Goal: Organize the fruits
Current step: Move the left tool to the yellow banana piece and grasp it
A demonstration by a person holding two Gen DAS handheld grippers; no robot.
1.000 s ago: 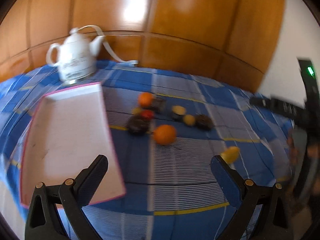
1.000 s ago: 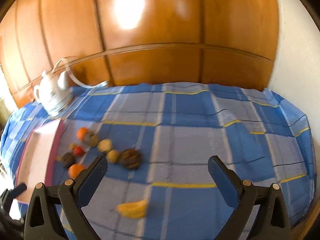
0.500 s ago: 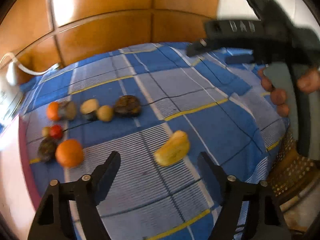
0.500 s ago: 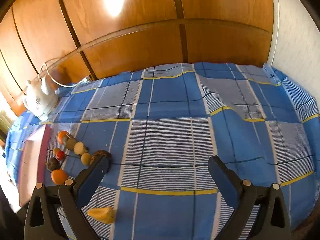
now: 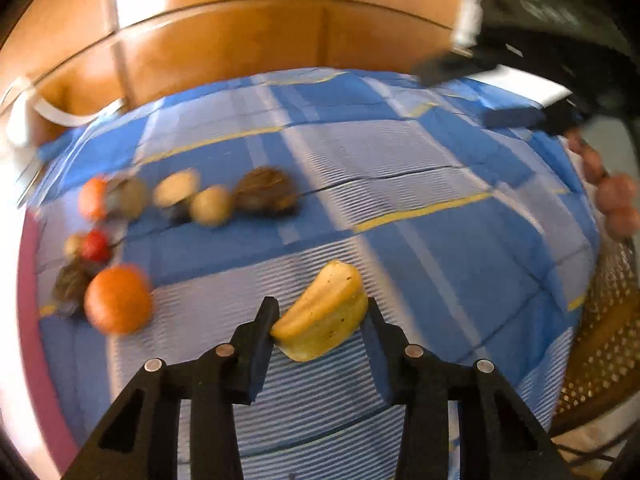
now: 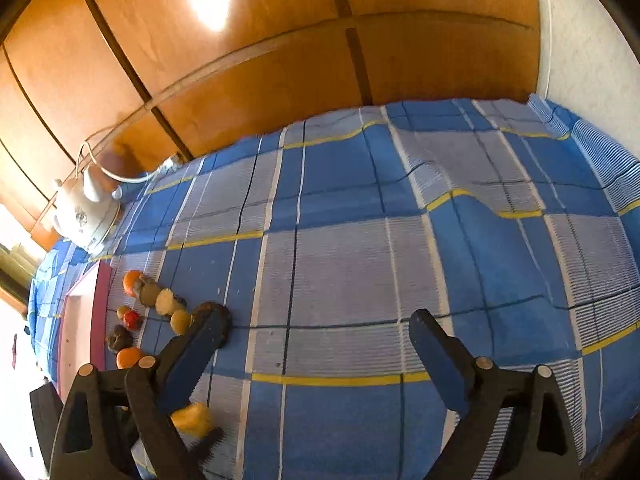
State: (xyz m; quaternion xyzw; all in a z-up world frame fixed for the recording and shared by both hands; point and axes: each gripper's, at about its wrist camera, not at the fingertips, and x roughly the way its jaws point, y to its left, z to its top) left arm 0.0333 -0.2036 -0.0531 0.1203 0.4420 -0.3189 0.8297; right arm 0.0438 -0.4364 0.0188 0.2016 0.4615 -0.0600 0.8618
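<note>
Left gripper (image 5: 320,312) brackets the yellow fruit piece (image 5: 322,314), fingers narrowed to either flank; contact appears made, though a firm hold cannot be confirmed. Right gripper (image 6: 316,344) hangs wide open and empty above the blue plaid surface (image 6: 400,240). Pink tray (image 6: 82,320) shows no fruit in its visible part; the remaining fruits (image 6: 160,308) lie clustered just beside it. Judgement: task barely begun. Yellow piece is curved, speckled, cut flat at one end.

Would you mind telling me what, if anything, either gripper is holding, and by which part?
The left gripper closes around the yellow banana piece, across its middle; firm contact cannot be told. The right gripper is open and holds nothing.
</note>
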